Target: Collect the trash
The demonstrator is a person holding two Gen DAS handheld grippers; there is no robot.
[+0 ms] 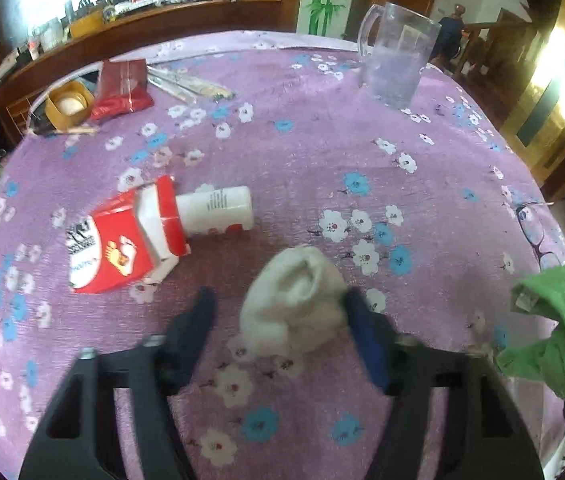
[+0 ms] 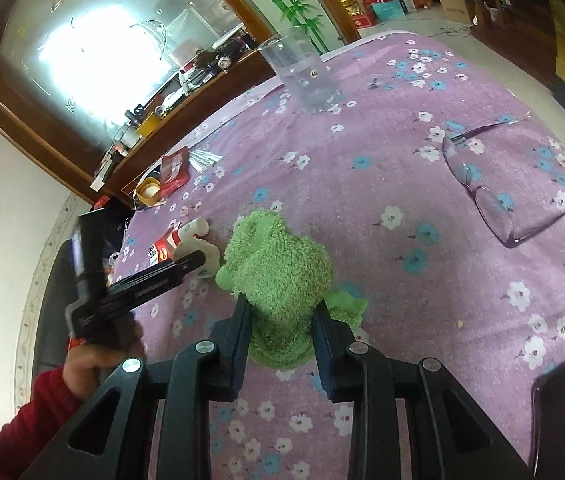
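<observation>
A crumpled white paper wad [image 1: 294, 300] lies on the purple flowered tablecloth [image 1: 302, 160]. My left gripper [image 1: 279, 300] straddles it, jaws open: the right finger touches the wad, while the left finger [image 1: 202, 308] stands a little apart from it. My right gripper [image 2: 281, 311] is shut on a fluffy green cloth [image 2: 278, 268], held just above the table; the same green cloth [image 1: 554, 320] shows at the right edge of the left wrist view. A red and white carton [image 1: 122, 240] lies on its side with a white bottle [image 1: 218, 210] against it.
A clear plastic jug [image 1: 394, 60] stands at the far side. A red packet [image 1: 122, 88], a yellow roll [image 1: 68, 104] and wrapped sticks [image 1: 186, 84] lie far left. Purple-framed glasses [image 2: 510, 184] rest on the right, and a dark flat phone [image 2: 562, 408] near the front right edge.
</observation>
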